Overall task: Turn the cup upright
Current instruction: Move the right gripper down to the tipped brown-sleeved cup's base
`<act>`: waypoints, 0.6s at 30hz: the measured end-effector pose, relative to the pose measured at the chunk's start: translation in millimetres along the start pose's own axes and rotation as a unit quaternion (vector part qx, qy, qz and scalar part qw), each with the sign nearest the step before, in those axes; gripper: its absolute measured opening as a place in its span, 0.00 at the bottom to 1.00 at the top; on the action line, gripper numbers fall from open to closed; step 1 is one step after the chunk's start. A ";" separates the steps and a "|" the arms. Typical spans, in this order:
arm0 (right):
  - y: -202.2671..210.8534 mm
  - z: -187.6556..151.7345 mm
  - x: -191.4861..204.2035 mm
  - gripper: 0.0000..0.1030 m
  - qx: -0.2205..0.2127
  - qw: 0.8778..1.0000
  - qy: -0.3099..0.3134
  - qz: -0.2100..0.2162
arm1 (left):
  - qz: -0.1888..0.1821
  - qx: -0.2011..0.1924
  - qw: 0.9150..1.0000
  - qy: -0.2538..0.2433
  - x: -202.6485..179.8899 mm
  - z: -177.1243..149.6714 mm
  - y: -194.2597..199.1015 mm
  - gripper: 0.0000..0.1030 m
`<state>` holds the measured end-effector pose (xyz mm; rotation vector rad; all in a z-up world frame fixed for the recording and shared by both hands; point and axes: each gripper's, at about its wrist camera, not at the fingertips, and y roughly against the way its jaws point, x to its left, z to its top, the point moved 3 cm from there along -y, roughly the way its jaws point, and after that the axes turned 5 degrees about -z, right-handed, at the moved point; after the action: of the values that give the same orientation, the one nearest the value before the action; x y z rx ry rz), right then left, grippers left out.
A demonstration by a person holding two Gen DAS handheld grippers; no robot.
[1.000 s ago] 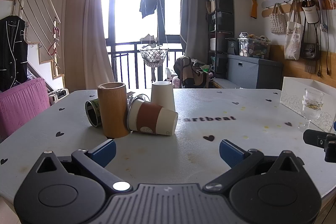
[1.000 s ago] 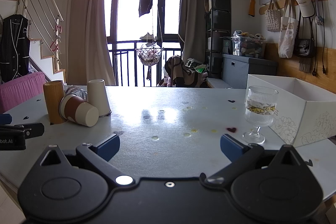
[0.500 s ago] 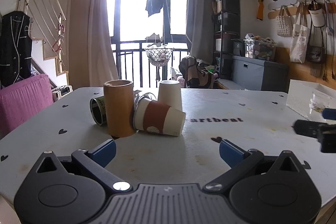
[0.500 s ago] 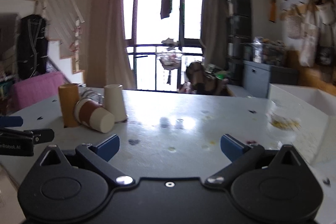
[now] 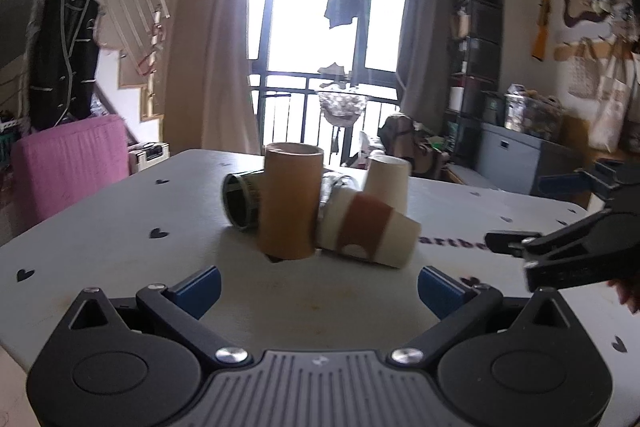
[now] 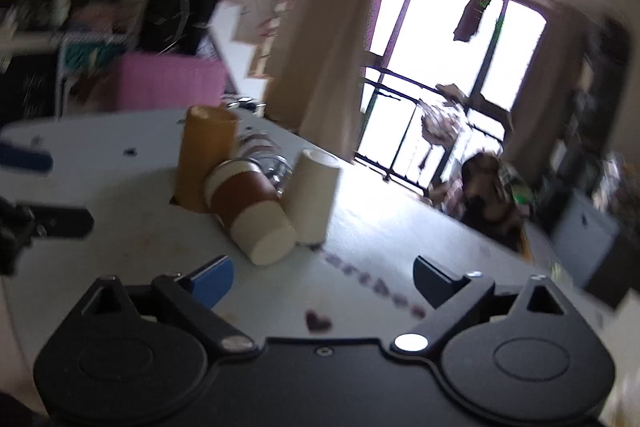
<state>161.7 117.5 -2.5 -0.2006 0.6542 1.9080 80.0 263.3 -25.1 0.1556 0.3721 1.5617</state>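
The paper cup (image 5: 370, 233) with the brown sleeve lies on its side at the centre of the left wrist view, on the white table (image 5: 120, 247). Its mouth end touches the upright tan tube (image 5: 289, 201); a white cup (image 5: 388, 181) stands upside down just behind it. The left gripper (image 5: 318, 287) sits low in the frame, jaws spread wide and holding nothing. The right gripper (image 6: 322, 277) — blurred in its own tilted view — is likewise wide open and empty, with the fallen cup just above its left finger.
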 end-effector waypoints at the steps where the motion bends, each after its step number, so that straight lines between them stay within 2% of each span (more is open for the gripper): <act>1: -8.8 3.7 4.6 0.93 0.000 1.000 0.016 0.003 | 0.002 -0.001 1.000 0.007 5.0 0.1 -0.5 1.00; 5: -43.4 9.8 19.8 0.89 0.015 0.997 0.053 0.053 | 0.006 0.001 0.999 0.031 23.5 -1.1 -3.5 1.00; 9: -72.9 7.8 33.0 0.83 0.020 0.993 0.097 0.070 | 0.011 0.009 0.999 0.041 35.6 -4.3 -5.5 1.00; 12: -95.3 6.7 35.9 0.76 0.032 0.990 0.099 0.096 | 0.001 0.017 0.999 0.043 42.7 -7.4 -7.3 1.00; 15: -109.9 3.5 37.2 0.76 0.038 0.987 0.094 0.128 | -0.011 0.022 0.998 0.064 51.9 -9.1 -9.4 1.00; 17: -117.7 1.6 38.3 0.74 0.037 0.987 0.090 0.131 | -0.012 0.021 0.997 0.069 54.3 -9.7 -9.8 1.00; 18: -119.4 0.5 38.6 0.68 0.034 0.987 0.086 0.133 | -0.012 0.020 0.997 0.069 54.4 -9.3 -9.6 1.00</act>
<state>251.7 183.2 -60.0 -0.2472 0.8979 2.1352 84.2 315.8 -44.2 0.0752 0.5125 1.5459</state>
